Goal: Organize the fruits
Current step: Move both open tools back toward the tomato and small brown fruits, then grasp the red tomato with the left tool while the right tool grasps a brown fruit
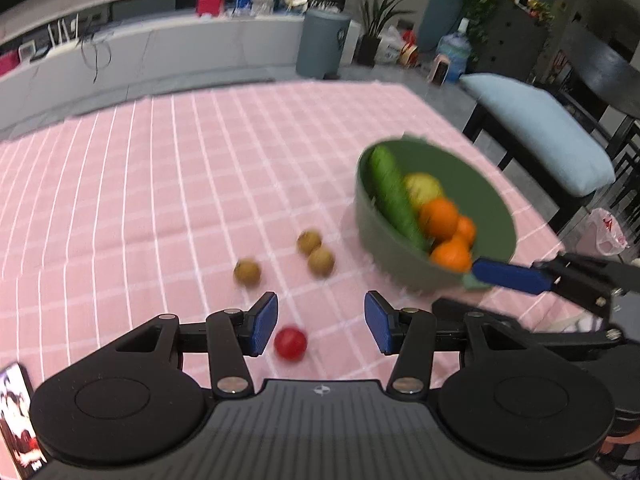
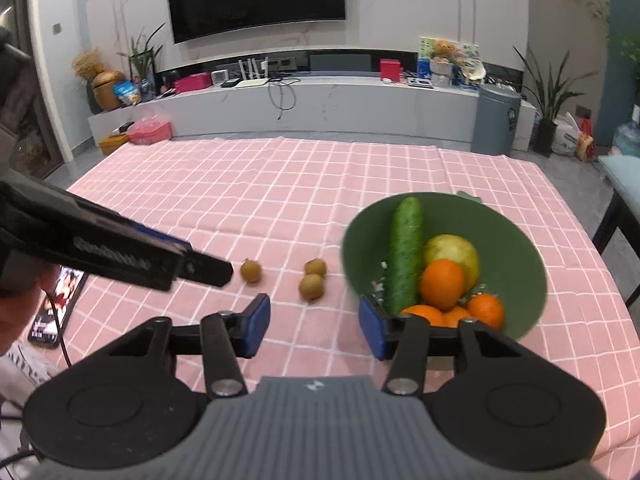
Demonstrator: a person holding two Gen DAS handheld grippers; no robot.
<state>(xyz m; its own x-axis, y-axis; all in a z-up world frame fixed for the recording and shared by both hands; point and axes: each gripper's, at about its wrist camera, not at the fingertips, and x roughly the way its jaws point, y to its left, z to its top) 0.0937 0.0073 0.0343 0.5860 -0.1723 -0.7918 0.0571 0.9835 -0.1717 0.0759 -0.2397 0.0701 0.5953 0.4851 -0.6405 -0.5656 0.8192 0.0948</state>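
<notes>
A green bowl [image 1: 496, 216] [image 2: 516, 240] on the pink checked tablecloth holds a cucumber [image 1: 394, 196] [image 2: 406, 256], a yellow-green fruit [image 1: 424, 188] [image 2: 456, 252] and several oranges [image 1: 440, 218] [image 2: 442, 284]. Three small brown fruits [image 1: 247, 273] [image 2: 251, 271] lie left of the bowl. A red fruit [image 1: 290, 343] lies between my left gripper's [image 1: 320, 326] open fingers. My right gripper [image 2: 314, 328] is open and empty, its right finger [image 2: 372, 332] by the bowl's near rim; it also shows in the left wrist view [image 1: 508, 276] at the rim.
A phone [image 2: 56, 308] lies at the table's left edge. A bench with a blue cushion [image 1: 536, 128] stands to the right of the table. A TV cabinet [image 2: 320, 104] and a grey bin [image 2: 496, 120] stand beyond the far edge.
</notes>
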